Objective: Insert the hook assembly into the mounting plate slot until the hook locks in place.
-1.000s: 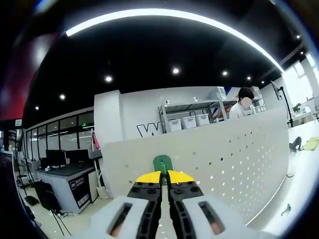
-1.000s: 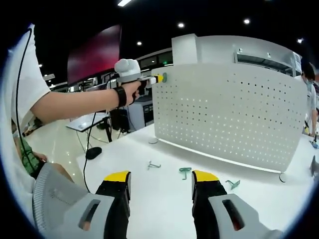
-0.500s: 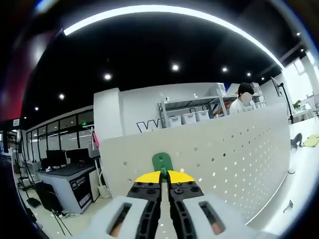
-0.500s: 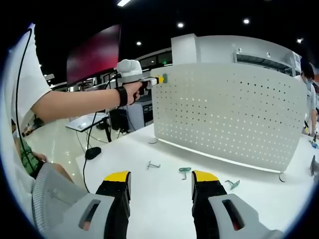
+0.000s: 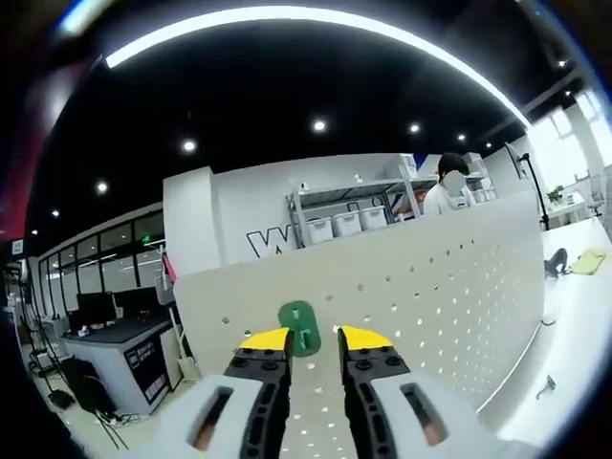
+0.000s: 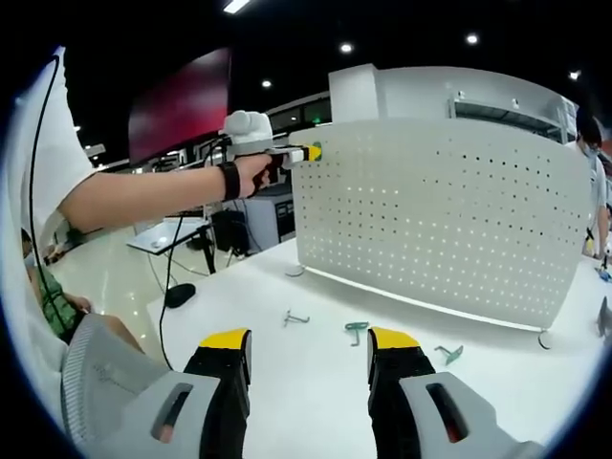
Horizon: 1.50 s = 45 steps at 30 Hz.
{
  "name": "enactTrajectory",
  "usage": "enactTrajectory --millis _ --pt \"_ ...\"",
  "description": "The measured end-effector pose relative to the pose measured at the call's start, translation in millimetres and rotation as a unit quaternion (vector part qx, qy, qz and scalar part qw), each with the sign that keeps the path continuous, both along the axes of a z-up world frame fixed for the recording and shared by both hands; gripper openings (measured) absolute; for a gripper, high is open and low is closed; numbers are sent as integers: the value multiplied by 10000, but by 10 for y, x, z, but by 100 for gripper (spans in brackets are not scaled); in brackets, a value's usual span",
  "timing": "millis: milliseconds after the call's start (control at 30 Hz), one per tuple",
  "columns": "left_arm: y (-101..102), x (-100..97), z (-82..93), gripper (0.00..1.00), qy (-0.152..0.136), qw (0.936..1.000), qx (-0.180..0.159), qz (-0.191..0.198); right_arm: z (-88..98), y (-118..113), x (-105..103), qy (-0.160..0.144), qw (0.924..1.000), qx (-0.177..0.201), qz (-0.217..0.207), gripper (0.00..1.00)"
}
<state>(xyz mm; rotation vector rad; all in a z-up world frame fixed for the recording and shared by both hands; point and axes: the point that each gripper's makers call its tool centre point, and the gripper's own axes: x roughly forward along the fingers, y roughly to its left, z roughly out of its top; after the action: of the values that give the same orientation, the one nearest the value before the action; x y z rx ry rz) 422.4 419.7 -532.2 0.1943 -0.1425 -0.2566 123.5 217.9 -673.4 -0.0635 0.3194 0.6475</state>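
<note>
Pegboard (image 6: 440, 220) stood upright on white table (image 6: 287, 373), center-right of right gripper view. Green hook (image 5: 298, 328) sat on board's top-left corner, between parted jaws of left gripper (image 5: 312, 338), apparently released. Right gripper (image 6: 308, 342) idle, spread, empty, bottom center; spare hooks (image 6: 356, 329) lay on table. Step: judged insertion done; next, back left gripper away, check hook locked.
</note>
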Motion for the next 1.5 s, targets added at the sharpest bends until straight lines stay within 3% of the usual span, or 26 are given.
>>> enactTrajectory --millis 400,767,833,967,1500 --pt "-48 -224 -67 30 98 9998 70 -179 3 43 0 -21 9999 10 163 51" --pt "-138 -663 -247 33 314 9990 -58 -308 32 102 -27 -70 9994 86 327 51" --pt "-165 -729 -314 35 525 9980 -130 -336 43 108 -44 -100 9993 139 340 51" --pt "-206 -849 -337 34 491 9981 -48 -373 42 112 -61 -107 9991 160 373 51" --pt "-344 -1232 -811 38 1223 9914 -64 -451 83 84 -41 -202 9981 300 493 50"
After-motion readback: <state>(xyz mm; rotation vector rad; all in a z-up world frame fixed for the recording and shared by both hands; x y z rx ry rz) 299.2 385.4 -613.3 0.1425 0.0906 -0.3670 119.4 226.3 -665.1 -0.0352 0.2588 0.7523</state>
